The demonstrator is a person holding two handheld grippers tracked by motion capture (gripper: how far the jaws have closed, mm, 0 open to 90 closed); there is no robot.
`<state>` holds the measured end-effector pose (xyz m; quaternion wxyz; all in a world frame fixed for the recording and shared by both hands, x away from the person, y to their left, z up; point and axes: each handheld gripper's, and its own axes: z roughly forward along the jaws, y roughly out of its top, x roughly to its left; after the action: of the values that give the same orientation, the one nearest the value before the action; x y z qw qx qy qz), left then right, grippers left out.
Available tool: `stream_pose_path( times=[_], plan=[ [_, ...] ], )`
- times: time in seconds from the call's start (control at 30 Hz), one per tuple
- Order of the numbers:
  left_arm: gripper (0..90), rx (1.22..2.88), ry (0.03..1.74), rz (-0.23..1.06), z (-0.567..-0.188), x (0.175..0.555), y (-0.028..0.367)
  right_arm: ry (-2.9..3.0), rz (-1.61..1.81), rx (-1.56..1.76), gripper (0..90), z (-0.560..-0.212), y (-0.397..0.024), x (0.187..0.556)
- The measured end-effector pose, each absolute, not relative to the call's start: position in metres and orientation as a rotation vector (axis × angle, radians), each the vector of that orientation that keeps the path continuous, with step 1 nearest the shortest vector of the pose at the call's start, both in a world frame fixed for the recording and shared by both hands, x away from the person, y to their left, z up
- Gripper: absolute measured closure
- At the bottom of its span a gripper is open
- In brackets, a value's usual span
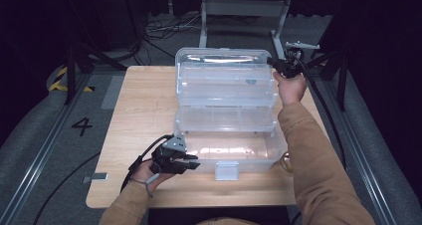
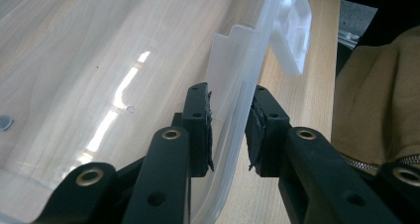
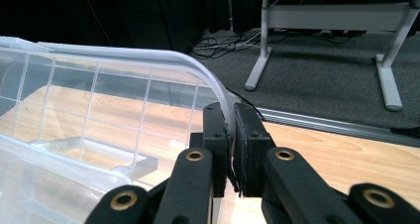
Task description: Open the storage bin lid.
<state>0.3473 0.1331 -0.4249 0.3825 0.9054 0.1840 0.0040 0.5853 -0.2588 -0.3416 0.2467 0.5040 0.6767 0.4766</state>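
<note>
**Clear tiered box stands open, both hand-held grippers on its rims**

While the clear plastic cantilever storage box (image 1: 226, 110) sits in the middle of the frame on the light wooden tabletop (image 1: 144, 110), it is fully spread out: its lid (image 1: 224, 56) is tipped back at the upper centre, two stepped trays (image 1: 226, 119) lie below it, and the deep base bin (image 1: 234, 153) is nearest the person, with a grey latch (image 1: 227, 170) at its front edge. Every compartment I can see looks empty.

As a judgement, either the opening is done or a closing is about to begin; if the lid is to come down, all of that is left to do.

The left hand-held gripper (image 1: 191, 163) lies low at the lower left of the box, its forearm coming in from the bottom edge. In the left gripper view its jaws straddle the base bin's front wall (image 2: 237, 120); a slight gap shows at the pads, so they look parted rather than clamped.

The right hand-held gripper (image 1: 278, 65) is held far out at the upper right, the tan sleeve (image 1: 318, 165) stretched along the box's right side. In the right gripper view its jaws are pinched tight on the curved rim of the lid (image 3: 218, 92).
</note>
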Motion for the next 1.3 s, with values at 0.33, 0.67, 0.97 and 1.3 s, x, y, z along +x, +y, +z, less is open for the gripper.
stream_pose_path(
  times=[0.33,0.67,0.97,1.3],
  plan=[
    [73.2,2.304,0.454,0.017,-0.425,0.347,0.134,1.871,1.3,1.412,85.2,-0.35,-0.26,0.596],
    [73.2,2.298,0.448,0.019,-0.426,0.347,0.134,1.907,1.3,1.479,84.9,-0.362,-0.262,0.611],
    [73.1,2.298,0.449,0.02,-0.426,0.347,0.134,1.927,1.288,1.532,84.8,-0.371,-0.262,0.619],
    [73.0,2.297,0.451,0.016,-0.426,0.347,0.134,1.95,1.275,1.573,84.5,-0.376,-0.263,0.625]
  ],
)
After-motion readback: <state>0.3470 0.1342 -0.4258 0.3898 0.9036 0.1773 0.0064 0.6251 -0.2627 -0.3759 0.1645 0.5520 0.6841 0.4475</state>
